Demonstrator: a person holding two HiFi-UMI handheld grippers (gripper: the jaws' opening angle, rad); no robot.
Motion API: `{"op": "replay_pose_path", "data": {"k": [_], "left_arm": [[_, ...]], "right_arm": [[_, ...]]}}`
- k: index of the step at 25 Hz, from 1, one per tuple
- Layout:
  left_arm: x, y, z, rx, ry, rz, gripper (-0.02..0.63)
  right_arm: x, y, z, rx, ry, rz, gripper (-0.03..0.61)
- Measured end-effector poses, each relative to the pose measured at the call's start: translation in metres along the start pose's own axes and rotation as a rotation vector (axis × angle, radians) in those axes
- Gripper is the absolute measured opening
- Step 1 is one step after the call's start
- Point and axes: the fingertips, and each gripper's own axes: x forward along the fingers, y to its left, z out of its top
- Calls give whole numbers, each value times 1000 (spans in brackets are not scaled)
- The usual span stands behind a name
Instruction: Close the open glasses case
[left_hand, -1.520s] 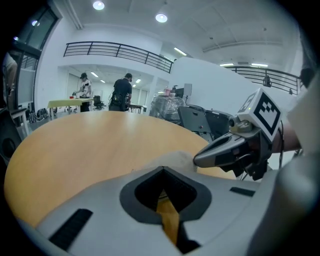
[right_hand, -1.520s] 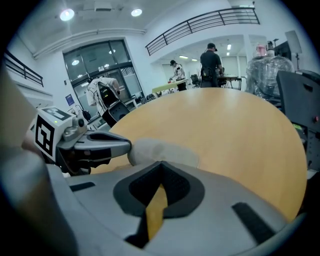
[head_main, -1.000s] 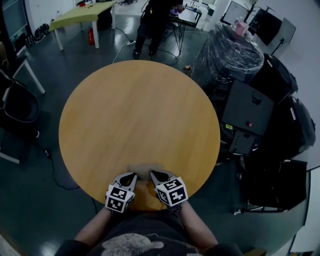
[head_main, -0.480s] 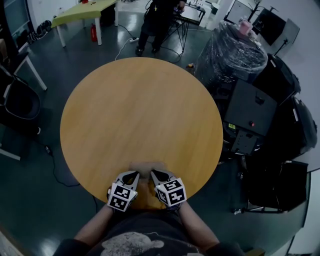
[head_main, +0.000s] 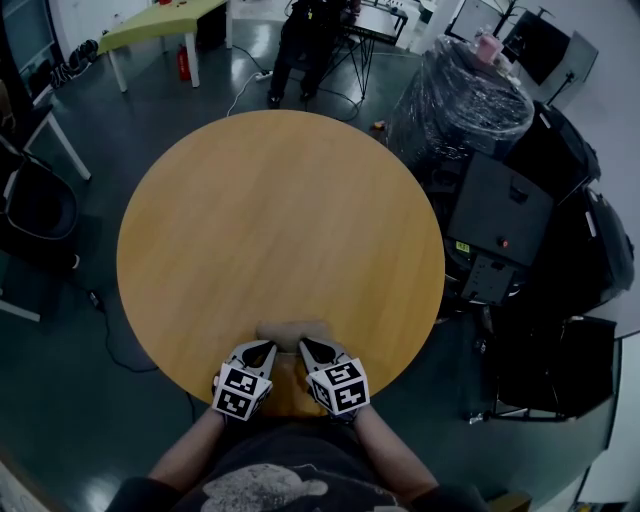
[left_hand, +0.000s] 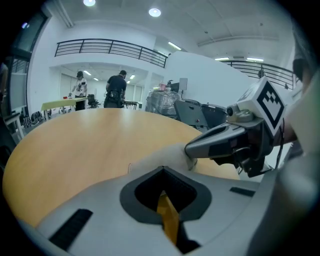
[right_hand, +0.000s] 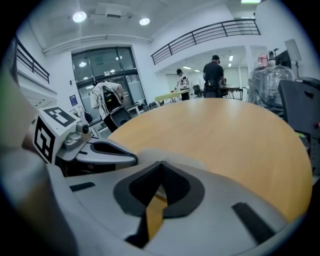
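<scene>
A beige glasses case (head_main: 292, 333) lies at the near edge of the round wooden table (head_main: 280, 220); it looks like a low closed lump, and its seam is too small to make out. My left gripper (head_main: 263, 349) is shut, its tip at the case's left end. The right gripper (head_main: 307, 348) is shut too, its tip at the case's right end. In the left gripper view the case (left_hand: 162, 153) lies just past my own shut jaws, with the right gripper (left_hand: 192, 148) touching it. From the right gripper view, the case (right_hand: 172, 155) shows beyond the jaws, beside the left gripper (right_hand: 131, 160).
A plastic-wrapped bundle (head_main: 458, 105) and dark cases (head_main: 497, 215) stand right of the table. Behind it, a person (head_main: 305, 40) is by a green table (head_main: 160, 22). A chair (head_main: 35, 205) is at the left. The tabletop beyond the case is bare wood.
Both grippers stay at the case's ends with hardly any shift. The head view has moved slightly.
</scene>
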Motion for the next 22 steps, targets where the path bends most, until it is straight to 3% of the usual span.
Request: {"op": "replay_pose_path", "data": {"k": [8, 12, 18, 22], "left_arm": [[0, 1, 1, -22, 0, -4, 8], [-1, 2, 4, 29, -13, 25, 8], [-3, -2, 6, 45, -9, 50, 8], [-12, -1, 21, 28, -73, 60, 8]], "right_arm": [[0, -1, 1, 59, -25, 5, -12], [0, 0, 2, 9, -18, -6, -12], [-8, 2, 5, -43, -9, -42, -12], [-16, -4, 13, -28, -41, -67, -12]]}}
